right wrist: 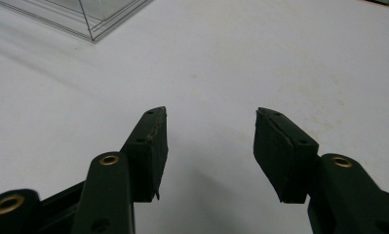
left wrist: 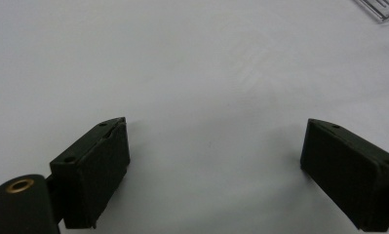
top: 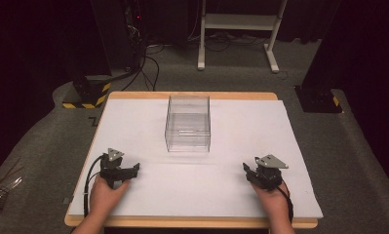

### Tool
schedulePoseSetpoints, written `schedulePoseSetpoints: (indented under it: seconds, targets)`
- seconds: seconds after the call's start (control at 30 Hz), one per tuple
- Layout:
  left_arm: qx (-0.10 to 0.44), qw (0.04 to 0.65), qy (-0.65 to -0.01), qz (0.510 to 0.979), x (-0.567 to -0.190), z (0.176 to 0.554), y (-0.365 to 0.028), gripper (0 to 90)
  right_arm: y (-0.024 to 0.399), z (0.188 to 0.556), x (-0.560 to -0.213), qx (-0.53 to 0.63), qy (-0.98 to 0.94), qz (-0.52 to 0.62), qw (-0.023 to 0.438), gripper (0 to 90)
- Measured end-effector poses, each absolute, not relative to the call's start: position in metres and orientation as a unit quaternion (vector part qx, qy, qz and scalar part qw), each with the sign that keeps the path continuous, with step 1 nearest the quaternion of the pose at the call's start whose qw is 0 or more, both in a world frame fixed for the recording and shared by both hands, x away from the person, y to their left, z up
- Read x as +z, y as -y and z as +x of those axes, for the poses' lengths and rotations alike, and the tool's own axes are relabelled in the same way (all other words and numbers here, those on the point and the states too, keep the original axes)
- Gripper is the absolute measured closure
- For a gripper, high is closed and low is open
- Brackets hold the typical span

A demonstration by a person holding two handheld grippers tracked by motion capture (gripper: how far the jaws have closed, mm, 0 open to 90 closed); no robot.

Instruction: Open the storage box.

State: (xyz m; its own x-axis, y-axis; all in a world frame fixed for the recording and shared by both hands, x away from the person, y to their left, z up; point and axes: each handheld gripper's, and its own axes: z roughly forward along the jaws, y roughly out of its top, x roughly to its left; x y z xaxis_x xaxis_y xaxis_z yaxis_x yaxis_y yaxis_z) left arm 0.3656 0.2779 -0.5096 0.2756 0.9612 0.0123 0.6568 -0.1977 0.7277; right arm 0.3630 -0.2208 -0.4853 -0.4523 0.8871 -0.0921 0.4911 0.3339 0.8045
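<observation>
A clear plastic box [top: 188, 123] stands open-topped on the white sheet [top: 221, 185] at the table's middle back, with nothing visible inside. My left gripper [top: 133, 168] rests low at the front left, a hand behind it. In the left gripper view the left gripper [left wrist: 215, 124] is open wide over bare white sheet, and a corner of the box [left wrist: 382, 9] shows at the top right. My right gripper [top: 248, 170] sits at the front right. In the right gripper view it [right wrist: 210, 112] is open with nothing between its jaws, the box [right wrist: 85, 14] at the top left.
The white sheet covers a wooden table whose edge [top: 192, 223] runs along the front. On the carpet beyond stand a white stand frame [top: 238, 22], a yellow-and-black striped base [top: 87, 95] and black cables [top: 148, 68]. A black base [top: 319, 100] sits at the right.
</observation>
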Motion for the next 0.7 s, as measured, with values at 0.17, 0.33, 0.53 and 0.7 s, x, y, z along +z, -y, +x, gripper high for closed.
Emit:
schedulePoseSetpoints:
  seconds: [0.17,0.33,0.53,0.7]
  targets:
    - [0.243,0.313,-0.551,0.735,-0.510,0.366,-0.278,10.9,0.215,0.361,-0.484,0.368,-0.771,0.442,0.272,47.1]
    - [0.243,0.313,-0.551,0.735,-0.510,0.366,-0.278,10.9,0.209,0.359,-0.482,0.372,-0.774,0.434,0.272,47.3]
    - [0.243,0.313,-0.550,0.735,-0.510,0.366,-0.278,10.9,0.203,0.357,-0.480,0.383,-0.772,0.430,0.269,47.7]
    - [0.243,0.313,-0.551,0.735,-0.510,0.366,-0.278,11.0,0.197,0.355,-0.480,0.386,-0.776,0.424,0.265,47.9]
